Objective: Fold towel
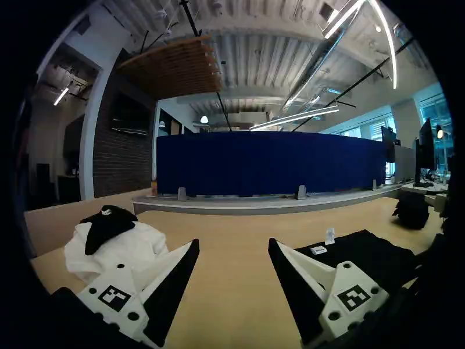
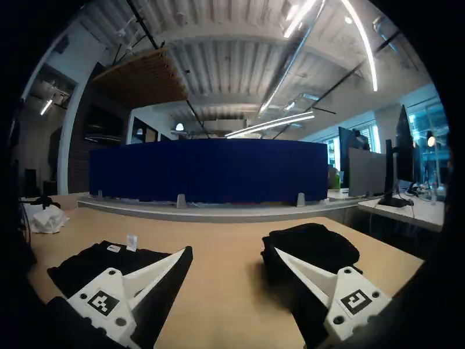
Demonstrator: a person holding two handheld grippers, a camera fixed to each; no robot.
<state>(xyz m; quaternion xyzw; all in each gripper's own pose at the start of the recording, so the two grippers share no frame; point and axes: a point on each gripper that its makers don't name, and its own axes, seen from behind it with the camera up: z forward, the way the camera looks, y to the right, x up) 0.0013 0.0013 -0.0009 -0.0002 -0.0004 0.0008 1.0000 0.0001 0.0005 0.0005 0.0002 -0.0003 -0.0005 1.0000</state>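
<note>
Left gripper view: the left tool point(image 1: 233, 243) hangs low over the wooden counter point(image 1: 232, 279), its fingers spread wide with nothing between them. Just to its right lies the black towel point(image 1: 363, 256), spread fairly flat with small white tags at its near edge. To its left sits a white cloth pile point(image 1: 125, 250) with a dark piece draped over the top.

In the right gripper view, the right tool point(image 2: 232, 250) is likewise wide and empty above the counter point(image 2: 232, 291). The black towel point(image 2: 96, 263) lies off its left finger, and a black bundle point(image 2: 308, 244), which looks already bunched or folded, sits off its right finger. So the flat towel lies between the two tools, touched by neither.

Farther back the bundle point(image 1: 412, 209) rests near the counter's far right side. Beyond it stand a blue partition point(image 1: 267, 163) and a monitor point(image 1: 425, 148).

Folding has apparently not begun on this towel; this looks like the approach before the first grasp. The next move likely calls for both tools to dip and turn inward, each pinching a near corner without dragging the cloth into wrinkles.
</note>
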